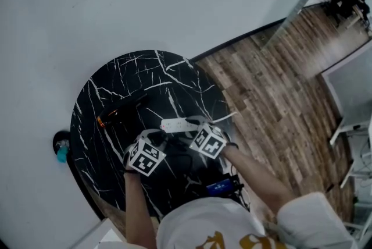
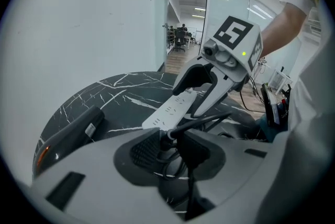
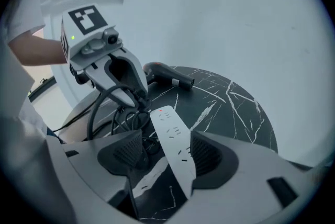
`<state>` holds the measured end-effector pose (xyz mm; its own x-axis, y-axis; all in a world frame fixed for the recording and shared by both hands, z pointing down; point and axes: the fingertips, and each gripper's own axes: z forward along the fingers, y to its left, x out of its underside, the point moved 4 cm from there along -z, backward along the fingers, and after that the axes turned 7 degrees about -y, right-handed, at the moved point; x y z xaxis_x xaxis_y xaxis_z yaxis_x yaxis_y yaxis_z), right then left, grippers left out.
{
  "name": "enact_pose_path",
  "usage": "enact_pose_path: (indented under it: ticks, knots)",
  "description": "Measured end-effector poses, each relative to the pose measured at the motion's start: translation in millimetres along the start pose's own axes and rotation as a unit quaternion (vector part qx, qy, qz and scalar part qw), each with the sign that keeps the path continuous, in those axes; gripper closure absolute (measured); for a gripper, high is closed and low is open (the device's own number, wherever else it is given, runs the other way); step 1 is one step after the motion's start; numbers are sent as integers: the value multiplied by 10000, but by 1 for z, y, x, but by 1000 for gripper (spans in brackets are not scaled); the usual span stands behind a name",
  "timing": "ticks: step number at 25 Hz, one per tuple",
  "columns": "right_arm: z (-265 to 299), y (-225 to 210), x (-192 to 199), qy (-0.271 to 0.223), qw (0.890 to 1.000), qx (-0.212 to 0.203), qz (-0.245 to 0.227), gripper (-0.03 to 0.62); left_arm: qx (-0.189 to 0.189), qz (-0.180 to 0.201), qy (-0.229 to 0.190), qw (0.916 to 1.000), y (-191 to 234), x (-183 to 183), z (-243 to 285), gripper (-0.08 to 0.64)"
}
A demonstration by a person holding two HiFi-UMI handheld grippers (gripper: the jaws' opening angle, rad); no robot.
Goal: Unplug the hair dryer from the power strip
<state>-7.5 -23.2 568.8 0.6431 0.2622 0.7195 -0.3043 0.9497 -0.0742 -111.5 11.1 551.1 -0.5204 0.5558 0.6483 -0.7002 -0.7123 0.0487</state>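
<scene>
Three cams on one small table: one up top, two down low facing each other

Head cam sits high and looks almost straight down on the round black table (image 1: 93, 96), with wood floor (image 1: 273, 96) off to the right. The left gripper (image 1: 154, 136) cam rides low and super close, facing across the table toward the white wall (image 2: 94, 24). The right gripper (image 1: 195, 124) cam looks back roughly the opposite way. All three catch the power strip (image 1: 176, 124) and hair dryer (image 1: 122, 111), and each gripper cam has the other gripper in shot.
</scene>
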Motion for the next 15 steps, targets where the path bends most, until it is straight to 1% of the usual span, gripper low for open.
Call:
enact_pose_path:
  ticks: [3,9,13,15]
  knots:
    - [-8,4,-2,-190,9993,55,329,324,20,-77,5,10000,-3,4,4,477]
    - [-22,19,4,-369,9970,132,672,324,-62,-122,200,9997,-7,20,12,477]
    - [-28,22,7,-449,9955,250,799,324,-96,-252,102,9996,-8,23,17,466]
    - [-33,23,7,-523,9938,309,934,325,-60,-339,69,9994,-10,24,17,438]
